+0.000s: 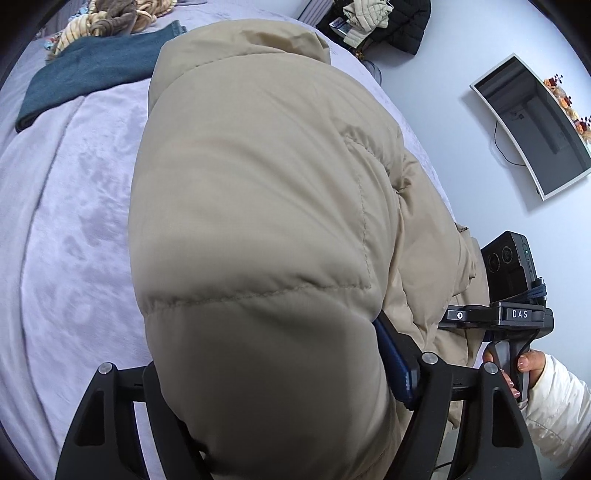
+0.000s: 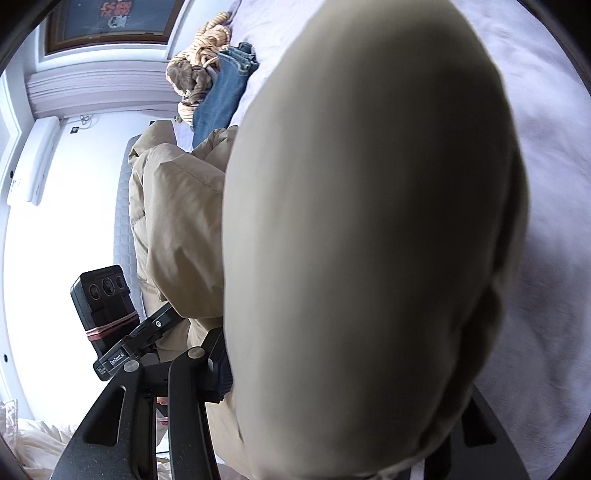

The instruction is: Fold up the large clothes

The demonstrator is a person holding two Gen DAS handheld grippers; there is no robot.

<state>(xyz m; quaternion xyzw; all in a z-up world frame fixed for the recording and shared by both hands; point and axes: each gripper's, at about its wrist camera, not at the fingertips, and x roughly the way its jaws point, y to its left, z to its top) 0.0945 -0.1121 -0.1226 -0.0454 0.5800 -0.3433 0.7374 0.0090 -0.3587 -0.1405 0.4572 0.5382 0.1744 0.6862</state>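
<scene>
Left wrist view: beige puffer jacket [image 1: 258, 206] bulging up between the left gripper's [image 1: 280, 373] two black fingers, quilted seams visible, filling the middle of the frame.
Jacket position: lying on the lavender bedspread [image 1: 62, 221], with one end toward the far pile of clothes and the near end bunched over the bed edge.
Left gripper state: pinching a thick fold of the jacket; blue pad [image 1: 397, 369] of the right-hand finger pressed against the padding, the other finger's tip hidden under the fabric.
Right wrist view: same jacket [image 2: 369, 229] blurred and very close to the lens, covering most of the frame between the fingers of the right gripper [image 2: 332, 373].
Right gripper state: clamped on a thick fold of the jacket; only the left-hand finger's dark pad [image 2: 221, 376] visible, touching the fabric.
Gripper relation: right gripper [image 1: 498, 317] seen from the left wrist just beside the jacket's near edge, held by the person's hand [image 1: 517, 369] in a white sleeve.
Beyond the jacket: folded blue jeans [image 1: 92, 74] flat on the bedspread, a striped tan bundle [image 1: 107, 18] behind them.
Room: monitor [image 1: 535, 125] mounted on the white wall, dark and cream clothes [image 1: 380, 22] piled near the bed's far corner.
</scene>
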